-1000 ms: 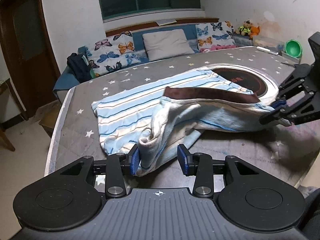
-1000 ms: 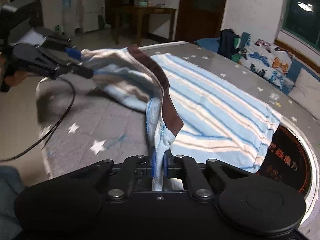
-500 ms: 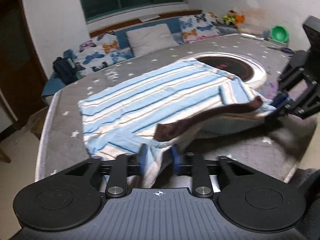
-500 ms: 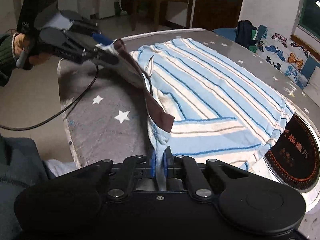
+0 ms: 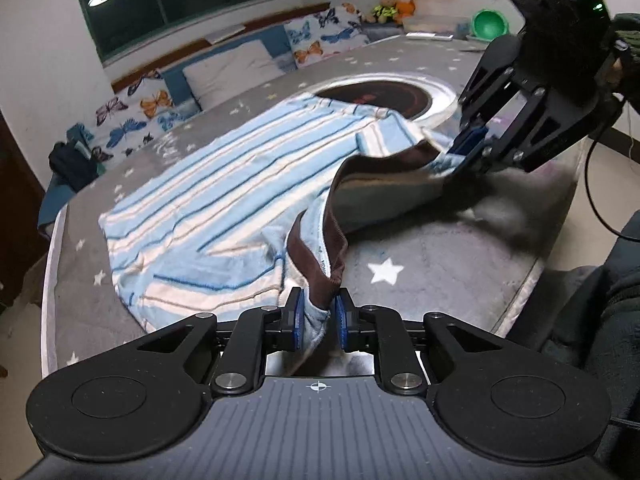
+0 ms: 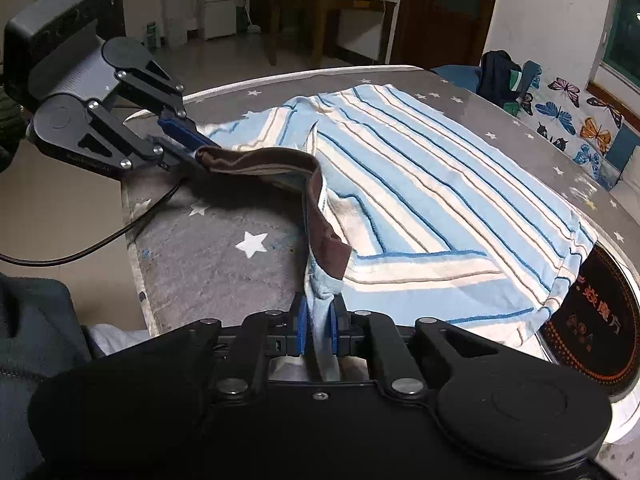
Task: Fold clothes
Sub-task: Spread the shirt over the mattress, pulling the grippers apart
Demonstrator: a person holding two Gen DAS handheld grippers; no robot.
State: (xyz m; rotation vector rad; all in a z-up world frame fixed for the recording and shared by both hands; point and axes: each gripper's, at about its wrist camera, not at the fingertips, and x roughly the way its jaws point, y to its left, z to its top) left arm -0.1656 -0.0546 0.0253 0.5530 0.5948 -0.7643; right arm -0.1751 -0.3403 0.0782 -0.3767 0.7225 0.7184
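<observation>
Gripper (image 5: 317,322) around garment (image 5: 224,208) waistband

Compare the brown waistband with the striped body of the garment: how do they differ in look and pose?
The brown waistband is plain dark; the striped body is pale blue and cream. The waistband hangs lifted between the left gripper and right gripper; the body lies spread on the table. Both belong to one garment.

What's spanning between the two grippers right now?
The brown waistband of the striped garment, sagging from the left gripper to the right gripper; grey starred table beneath. Clearest in the right wrist view.
</observation>
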